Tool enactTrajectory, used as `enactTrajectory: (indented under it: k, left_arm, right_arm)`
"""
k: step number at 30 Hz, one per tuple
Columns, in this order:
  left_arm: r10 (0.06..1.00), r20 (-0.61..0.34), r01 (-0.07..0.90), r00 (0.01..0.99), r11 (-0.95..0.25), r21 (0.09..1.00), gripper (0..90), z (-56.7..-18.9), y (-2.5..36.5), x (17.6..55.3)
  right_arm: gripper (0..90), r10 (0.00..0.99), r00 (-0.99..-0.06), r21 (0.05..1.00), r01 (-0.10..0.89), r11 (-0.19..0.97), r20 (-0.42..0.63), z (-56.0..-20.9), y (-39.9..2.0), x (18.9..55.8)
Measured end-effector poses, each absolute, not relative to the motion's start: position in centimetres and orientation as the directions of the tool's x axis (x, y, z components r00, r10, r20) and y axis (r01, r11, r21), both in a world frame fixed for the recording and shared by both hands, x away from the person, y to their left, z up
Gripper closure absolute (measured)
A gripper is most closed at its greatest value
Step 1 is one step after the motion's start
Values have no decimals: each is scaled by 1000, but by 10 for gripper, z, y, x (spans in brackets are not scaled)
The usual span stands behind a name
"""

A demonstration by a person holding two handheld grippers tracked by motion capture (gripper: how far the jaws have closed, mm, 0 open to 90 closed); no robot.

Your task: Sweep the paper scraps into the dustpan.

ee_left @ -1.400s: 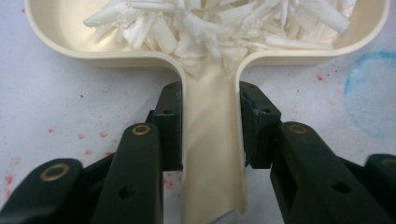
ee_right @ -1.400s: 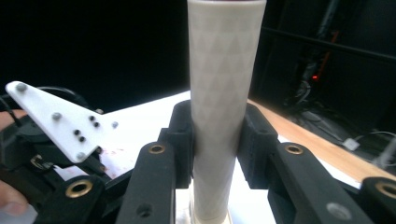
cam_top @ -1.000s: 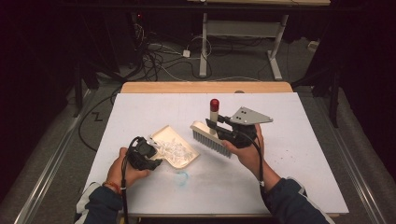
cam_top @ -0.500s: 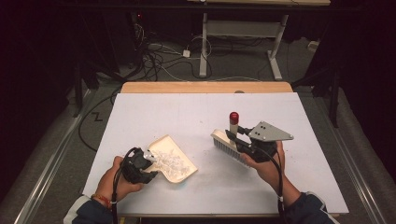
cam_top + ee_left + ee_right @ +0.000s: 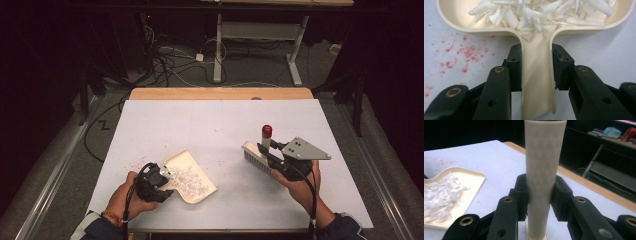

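Note:
A cream dustpan [image 5: 192, 176] lies on the white table [image 5: 210, 125] at the front left, holding a heap of white shreds [image 5: 187, 177]. My left gripper [image 5: 159, 181] is shut on the dustpan's handle [image 5: 537, 82], and the shreds [image 5: 541, 12] pile up just beyond the jaws. At the front right, my right gripper [image 5: 270, 152] is shut on the upright cream handle [image 5: 544, 175] of a small brush [image 5: 256, 156]. The brush's handle has a red tip [image 5: 267, 131], and its bristle head rests low over the table. The dustpan [image 5: 461, 185] also lies to the left in the right gripper view.
Faint red specks [image 5: 461, 52] mark the table beside the dustpan handle. The table's wooden far edge [image 5: 220, 93] borders a dark floor with cables [image 5: 170, 65] and a desk frame [image 5: 257, 35]. Bare white table spreads across the middle and back.
My right gripper has carried the brush to the right, away from the dustpan. My left gripper has drawn the dustpan slightly towards the front edge.

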State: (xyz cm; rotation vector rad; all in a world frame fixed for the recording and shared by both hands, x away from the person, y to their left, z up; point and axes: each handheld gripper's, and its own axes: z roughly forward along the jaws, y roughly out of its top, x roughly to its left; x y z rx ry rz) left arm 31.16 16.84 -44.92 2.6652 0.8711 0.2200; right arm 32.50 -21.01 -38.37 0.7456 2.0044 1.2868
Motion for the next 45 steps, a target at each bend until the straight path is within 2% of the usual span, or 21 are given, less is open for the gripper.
enactTrajectory:
  k: [5, 18, 26, 36, 45]
  left_arm:
    - [593, 39, 546, 805, -764, 345, 635, -453, 166, 314]
    - [596, 32, 551, 802, -760, 346, 634, -456, 160, 318]
    - [595, 28, 550, 803, -759, 348, 634, -456, 161, 318]
    - [603, 21, 558, 798, -751, 352, 634, -455, 163, 320]
    - [611, 14, 568, 791, -744, 352, 634, -455, 167, 327]
  right_arm:
    - [701, 706, -694, 931, 152, 332, -139, -387, -195, 322]
    - [700, 582, -802, 937, 89, 337, -133, -395, -127, 304]
    - [701, 500, -864, 953, 92, 289, -68, -390, -122, 302]
    - [701, 560, -824, 968, 68, 243, -83, -368, -141, 315]
    - [701, 694, -707, 964, 67, 259, -137, -356, -154, 383]
